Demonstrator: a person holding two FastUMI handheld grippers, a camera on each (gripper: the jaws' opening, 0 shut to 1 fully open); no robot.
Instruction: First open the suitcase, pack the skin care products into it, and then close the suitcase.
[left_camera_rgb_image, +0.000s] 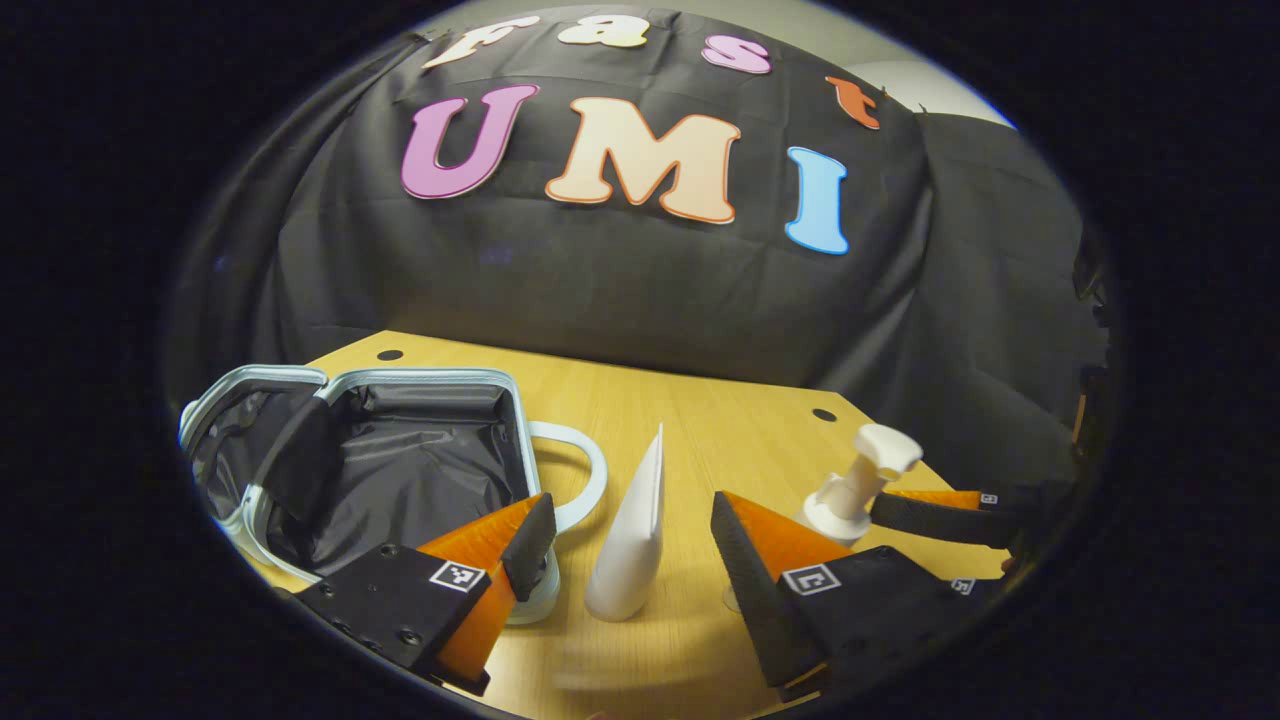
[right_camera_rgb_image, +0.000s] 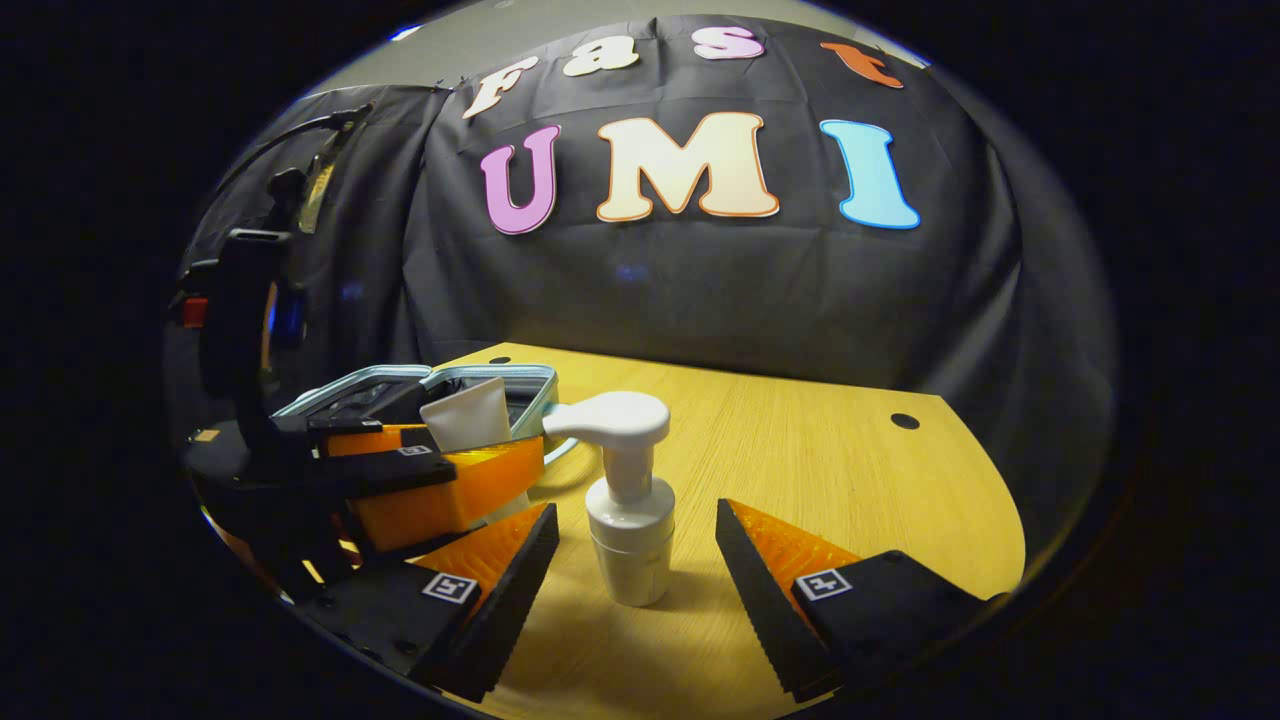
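Observation:
The suitcase (left_camera_rgb_image: 400, 470) lies open at the table's left, its dark lining bare; its rim (right_camera_rgb_image: 500, 375) also shows in the right gripper view. A white tube (left_camera_rgb_image: 632, 530) stands upright on its cap beside the suitcase handle. My left gripper (left_camera_rgb_image: 632, 508) is open around the tube, both fingers apart from it. To the right stands a white pump bottle (right_camera_rgb_image: 628, 520). My right gripper (right_camera_rgb_image: 636, 512) is open on either side of it without touching. In the left gripper view the pump bottle (left_camera_rgb_image: 855, 485) sits between the right gripper's fingers (left_camera_rgb_image: 935, 520).
The wooden table (right_camera_rgb_image: 820, 470) has free surface to the right and behind the bottle, with small round holes (right_camera_rgb_image: 904, 421) near its far edge. The black cloth wall hangs close behind. The left gripper's fingers (right_camera_rgb_image: 450, 485) and body crowd the left side in the right gripper view.

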